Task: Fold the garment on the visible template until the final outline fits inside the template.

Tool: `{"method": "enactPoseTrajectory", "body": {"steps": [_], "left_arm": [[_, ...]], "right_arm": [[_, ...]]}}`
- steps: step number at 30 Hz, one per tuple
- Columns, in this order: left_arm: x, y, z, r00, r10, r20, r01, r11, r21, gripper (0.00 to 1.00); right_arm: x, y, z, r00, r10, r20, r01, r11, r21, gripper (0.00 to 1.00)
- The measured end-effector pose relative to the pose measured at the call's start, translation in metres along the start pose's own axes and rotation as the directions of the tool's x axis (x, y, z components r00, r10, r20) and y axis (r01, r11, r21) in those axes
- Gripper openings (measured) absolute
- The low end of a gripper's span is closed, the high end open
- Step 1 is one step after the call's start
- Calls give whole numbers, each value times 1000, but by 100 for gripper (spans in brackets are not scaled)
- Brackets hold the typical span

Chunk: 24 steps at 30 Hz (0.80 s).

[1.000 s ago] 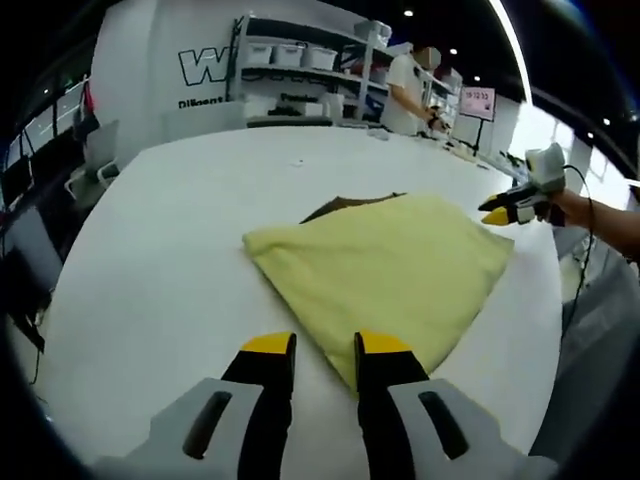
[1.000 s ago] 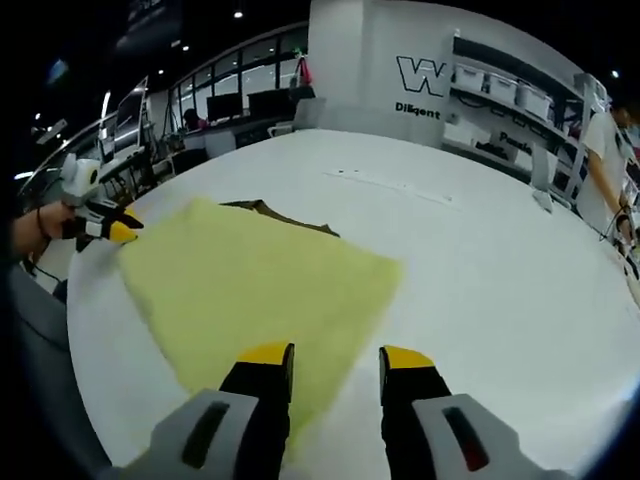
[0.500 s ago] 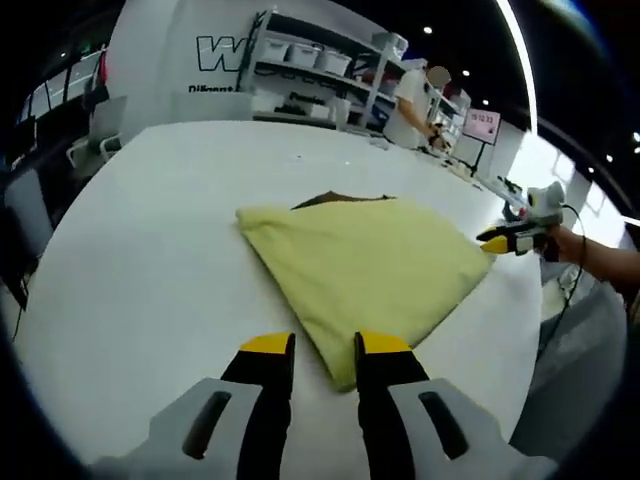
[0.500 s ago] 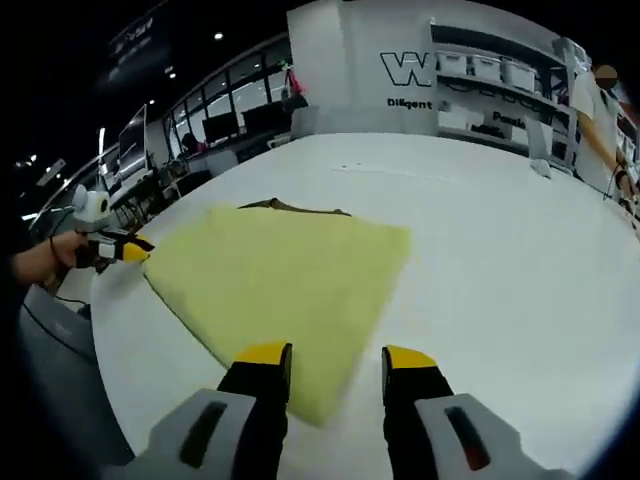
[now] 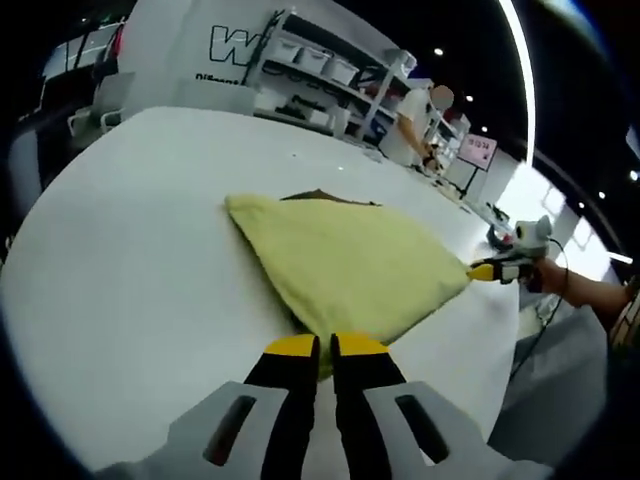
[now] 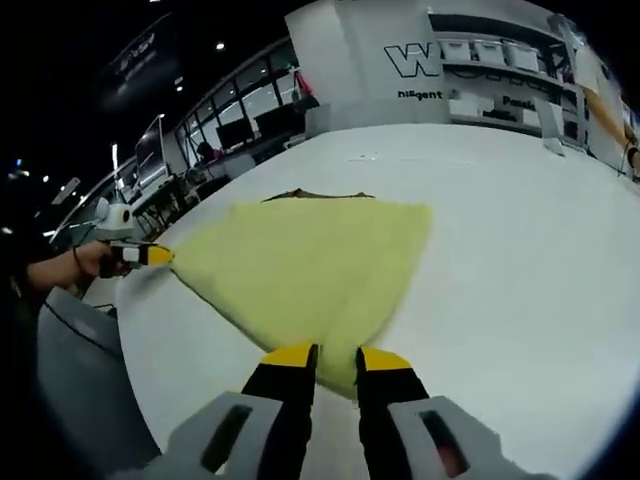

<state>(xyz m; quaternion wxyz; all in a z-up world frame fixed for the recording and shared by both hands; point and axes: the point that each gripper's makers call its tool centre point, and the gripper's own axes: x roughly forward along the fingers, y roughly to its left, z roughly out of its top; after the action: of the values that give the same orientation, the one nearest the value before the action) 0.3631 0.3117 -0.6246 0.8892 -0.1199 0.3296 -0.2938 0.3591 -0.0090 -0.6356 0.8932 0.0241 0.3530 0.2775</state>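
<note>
Fleecy yellow garment (image 5: 350,270) (folded, kite-shaped) lies pinched at opposite corners by left gripper (image 5: 320,347) and right gripper (image 6: 335,356).

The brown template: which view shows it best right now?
Neither shows much. The left gripper view is slightly better: the template peeks out as a dark brown sliver past the far edge of the yellow garment. The right gripper view shows an even thinner strip beyond the garment.
</note>
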Motion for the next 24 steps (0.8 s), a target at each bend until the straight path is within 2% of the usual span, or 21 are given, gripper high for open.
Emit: {"method": "enactPoseTrajectory", "body": {"steps": [2,4,9,11,12,13,15,16,18,21,22,23,24], "left_arm": [[-1,3,-3,1000,-3,-15,2,998,-68,0],[-3,5,-3,1000,3,-22,-4,998,-57,0],[-7,3,-7,997,-6,-75,2,999,-46,0],[-10,10,-10,993,50,-104,-44,997,60,0],[-11,11,-12,988,79,-133,-58,986,158,0],[-12,13,-12,983,108,-151,-74,974,212,0],[-12,12,-13,979,122,-163,-79,966,246,0],[-14,15,-11,970,166,-177,-115,957,267,0],[-14,15,-9,968,178,-175,-130,958,254,0],[-14,17,-12,964,192,-184,-138,953,269,0],[-15,16,-13,965,182,-187,-128,955,268,0],[-15,11,-13,971,150,-186,-98,960,262,0],[-15,6,-6,982,130,-140,-91,964,252,0]], "right_arm": [[-2,-1,2,1000,5,15,-6,1000,27,5],[-3,0,1,1000,9,14,-9,999,31,0],[-5,0,-1,1000,-1,0,1,1000,19,0],[-5,0,-3,1000,-1,-11,1,1000,14,0],[-6,0,-6,1000,-6,-30,6,1000,23,0],[-6,1,-7,999,-1,-34,1,1000,24,0],[-6,2,-7,999,5,-36,-4,1000,24,0],[-9,0,-6,999,-22,-39,22,1000,-1,0],[-11,-2,-7,998,-47,-47,45,998,-37,0],[-11,0,-9,998,-32,-58,30,999,-26,0],[-11,1,-8,998,-33,-61,30,999,-44,0],[-12,5,-4,999,-18,-47,13,995,-100,0],[-13,7,-2,999,-20,-45,14,993,-118,0]]}}
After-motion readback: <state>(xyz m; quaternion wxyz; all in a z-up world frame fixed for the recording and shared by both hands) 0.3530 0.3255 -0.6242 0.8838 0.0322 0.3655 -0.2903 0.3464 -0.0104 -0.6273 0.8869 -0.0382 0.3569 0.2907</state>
